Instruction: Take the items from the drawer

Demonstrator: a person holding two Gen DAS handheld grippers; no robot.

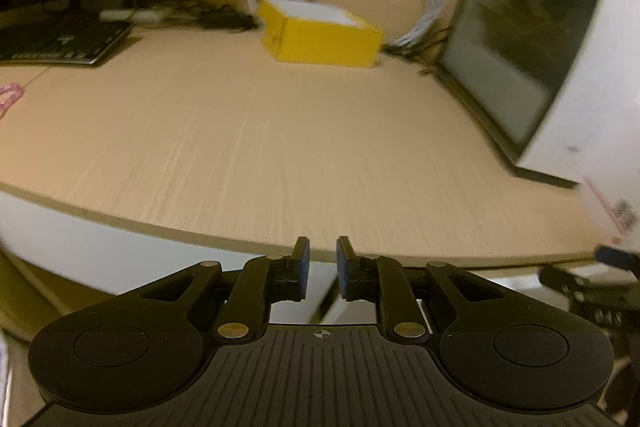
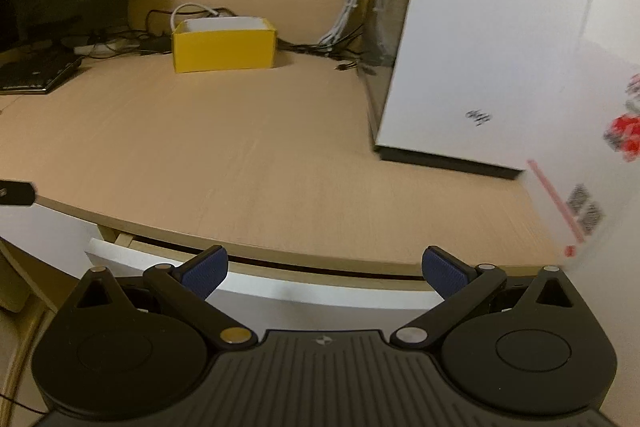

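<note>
My two grippers sit low at the front edge of one light wood-grain desk (image 2: 240,155): the left gripper (image 1: 322,269) has its fingers drawn close with a narrow gap and nothing between them, while the right gripper (image 2: 325,271) has its fingers spread wide and empty. Directly beyond the right gripper, one white drawer (image 2: 320,293) stands slightly pulled out under the desk edge, its contents hidden. On the desk I count one open yellow box (image 2: 224,47), one keyboard (image 1: 60,43), one white case with a dark glass side (image 2: 480,39), and a tangle of cables (image 2: 340,23) along the wooden back panel.

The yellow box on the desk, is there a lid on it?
No, the yellow box is open at the top, and its white inner walls show above the rim in the right wrist view.
</note>
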